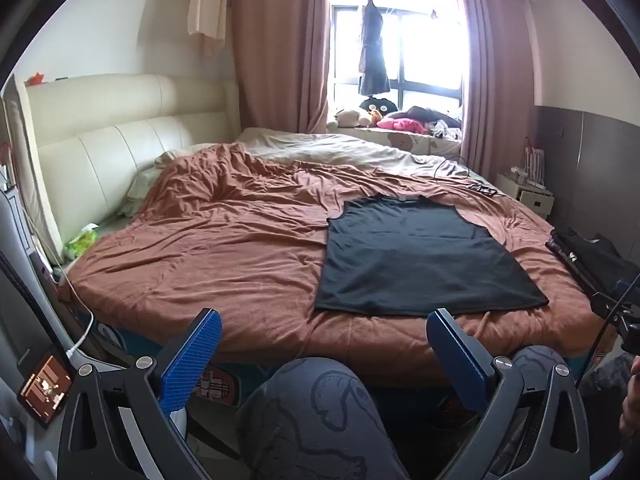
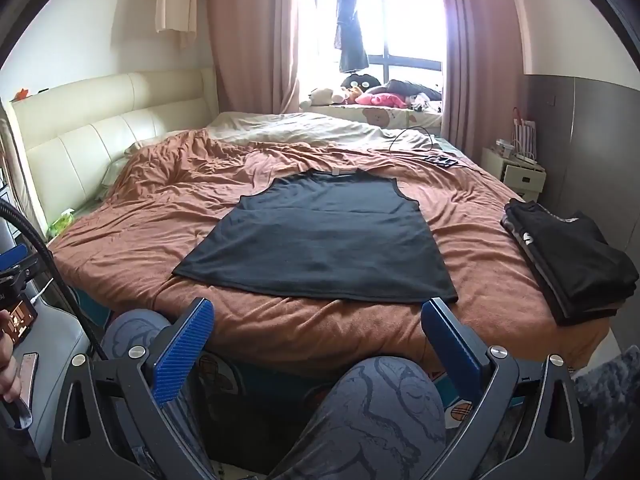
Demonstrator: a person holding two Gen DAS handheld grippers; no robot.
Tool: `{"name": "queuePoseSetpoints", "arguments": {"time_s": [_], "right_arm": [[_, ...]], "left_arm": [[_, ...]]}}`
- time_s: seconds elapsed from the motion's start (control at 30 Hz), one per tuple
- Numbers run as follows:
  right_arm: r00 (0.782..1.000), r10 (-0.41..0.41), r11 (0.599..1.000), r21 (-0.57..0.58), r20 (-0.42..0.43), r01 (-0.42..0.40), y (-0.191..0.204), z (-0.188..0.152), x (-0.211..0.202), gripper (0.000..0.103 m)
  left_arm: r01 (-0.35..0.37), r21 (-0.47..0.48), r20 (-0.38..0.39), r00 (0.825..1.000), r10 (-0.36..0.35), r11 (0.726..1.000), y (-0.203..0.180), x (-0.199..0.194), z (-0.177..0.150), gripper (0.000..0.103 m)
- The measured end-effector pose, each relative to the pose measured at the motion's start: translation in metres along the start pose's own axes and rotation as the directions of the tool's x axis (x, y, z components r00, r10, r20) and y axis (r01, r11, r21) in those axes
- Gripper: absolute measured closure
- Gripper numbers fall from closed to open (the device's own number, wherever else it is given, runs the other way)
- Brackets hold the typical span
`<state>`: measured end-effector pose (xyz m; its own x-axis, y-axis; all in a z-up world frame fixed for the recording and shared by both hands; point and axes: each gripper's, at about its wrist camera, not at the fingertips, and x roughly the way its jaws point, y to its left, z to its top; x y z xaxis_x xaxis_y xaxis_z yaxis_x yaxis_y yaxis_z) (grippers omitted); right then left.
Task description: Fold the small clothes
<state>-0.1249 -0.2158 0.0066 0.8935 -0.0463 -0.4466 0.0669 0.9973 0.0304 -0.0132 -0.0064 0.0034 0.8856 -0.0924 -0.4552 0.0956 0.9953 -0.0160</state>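
A dark sleeveless top (image 1: 420, 256) lies spread flat on the rust-brown blanket (image 1: 224, 240), hem toward me, neck away; it also shows in the right wrist view (image 2: 324, 236). My left gripper (image 1: 324, 334) is open and empty, held back from the bed's near edge, left of the top's hem. My right gripper (image 2: 318, 320) is open and empty, just short of the hem's near edge. A stack of folded dark clothes (image 2: 572, 252) sits on the bed's right side, also at the right edge of the left wrist view (image 1: 588, 256).
The person's knees in patterned trousers (image 1: 316, 412) (image 2: 376, 408) are below the grippers. A cream headboard (image 1: 120, 140) stands at left. A phone with a cable (image 2: 440, 160) lies on the far part of the bed. A nightstand (image 2: 512, 172) stands right; a lit phone (image 1: 46, 388) is at lower left.
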Motion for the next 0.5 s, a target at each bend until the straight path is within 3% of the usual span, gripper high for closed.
{"name": "queuePoseSetpoints", "arguments": {"time_s": [0.5], "right_arm": [[1.0,-0.007,1.0,0.003,0.012,0.007,-0.0037,-0.0012,-0.0054,0.0]], "left_arm": [[0.022,0.0,0.007,1.0,-0.022,1.0,-0.0015,-0.0047,0.0014,0.0]]}}
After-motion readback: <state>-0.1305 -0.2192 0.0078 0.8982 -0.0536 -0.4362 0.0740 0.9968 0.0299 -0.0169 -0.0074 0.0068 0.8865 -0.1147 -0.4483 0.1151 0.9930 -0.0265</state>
